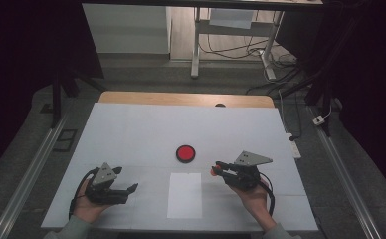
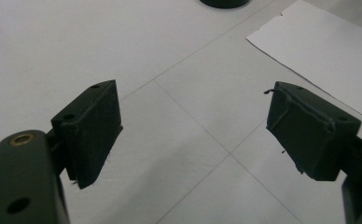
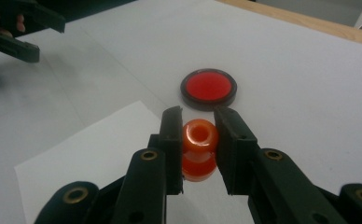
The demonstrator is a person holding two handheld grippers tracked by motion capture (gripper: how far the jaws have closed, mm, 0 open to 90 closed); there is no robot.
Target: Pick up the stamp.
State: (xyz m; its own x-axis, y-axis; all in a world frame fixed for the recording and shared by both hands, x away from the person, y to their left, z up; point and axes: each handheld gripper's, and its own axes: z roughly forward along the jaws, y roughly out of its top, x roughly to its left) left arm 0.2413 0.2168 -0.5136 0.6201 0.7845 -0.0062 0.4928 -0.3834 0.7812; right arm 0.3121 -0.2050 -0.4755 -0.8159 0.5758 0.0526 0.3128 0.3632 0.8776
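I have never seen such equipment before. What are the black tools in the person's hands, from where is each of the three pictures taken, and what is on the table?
A person sits at a white table and holds a hand-operated two-jaw clamp in each hand. The high view looks down from above the person. The other two pictures come from small cameras riding on each tool, looking along its jaws. The left gripper is open and holds nothing. The right gripper is shut on an orange spool-shaped piece. On the table lie a round red disc with a dark rim and a white sheet of paper.
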